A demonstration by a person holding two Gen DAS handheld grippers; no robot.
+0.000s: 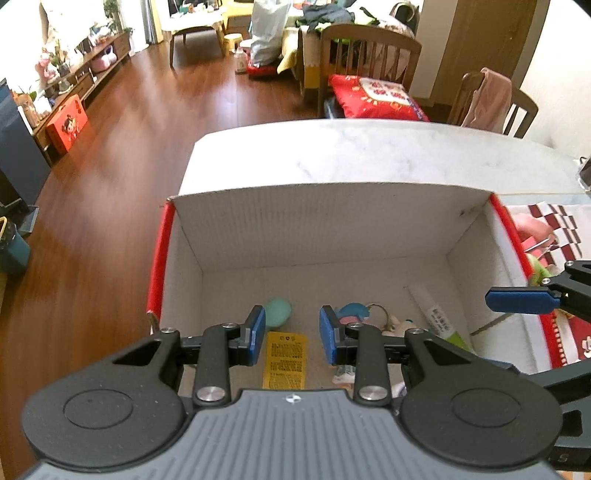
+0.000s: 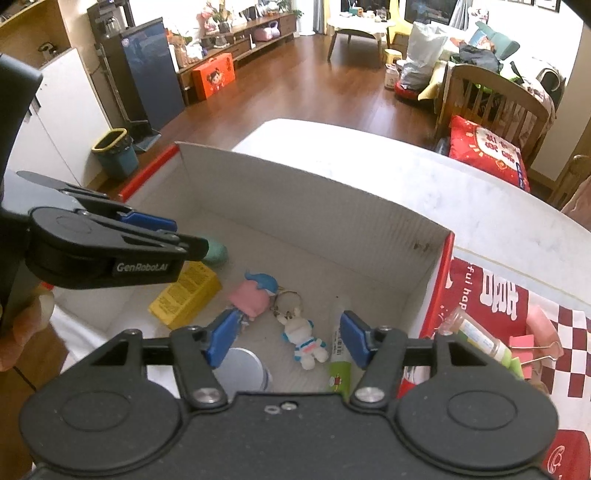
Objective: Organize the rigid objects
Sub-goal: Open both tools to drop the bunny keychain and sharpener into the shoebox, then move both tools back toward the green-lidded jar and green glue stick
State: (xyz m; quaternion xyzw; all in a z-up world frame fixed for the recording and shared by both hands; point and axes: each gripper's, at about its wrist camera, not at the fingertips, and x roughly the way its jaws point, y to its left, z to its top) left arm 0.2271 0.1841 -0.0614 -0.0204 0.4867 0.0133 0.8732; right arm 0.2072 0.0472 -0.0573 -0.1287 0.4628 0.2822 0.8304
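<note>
the open cardboard box (image 1: 325,229) with red outer walls stands on my white marble table (image 1: 369,151), and the small rigid things are lying on its bottom: a yellow printed packet (image 2: 186,297), a mint green oval piece (image 1: 279,312) near the far left, a pink and blue figure (image 2: 255,293) with a key ring, a small white astronaut doll (image 2: 304,341), a white and green tube (image 2: 340,354) near the right wall, and a round white container (image 2: 242,371) close to me. my left gripper (image 1: 291,334) hangs over the box and points down into it; its blue pads stand only a narrow gap apart, this is as closed as it goes, and nothing is between them. my right gripper (image 2: 286,338) also hangs over the box, its jaws are apart and they hold nothing; the astronaut doll and the tube lie below them, not touched.

just right of the box, on a red and white checked cloth (image 2: 569,354), there are a small glass bottle (image 2: 476,334) lying tilted and pink binder clips (image 2: 535,341).

around the table the floor is dark red-brown wood (image 1: 166,110). behind the table stands a wooden chair (image 1: 369,48) with a red cushion (image 1: 376,98) on it. further away i see a low wooden cabinet (image 2: 243,40) along the wall, an orange gift box (image 2: 214,75), a teal bin (image 2: 114,153) with a yellow rim, and a light coffee table (image 2: 360,27).
</note>
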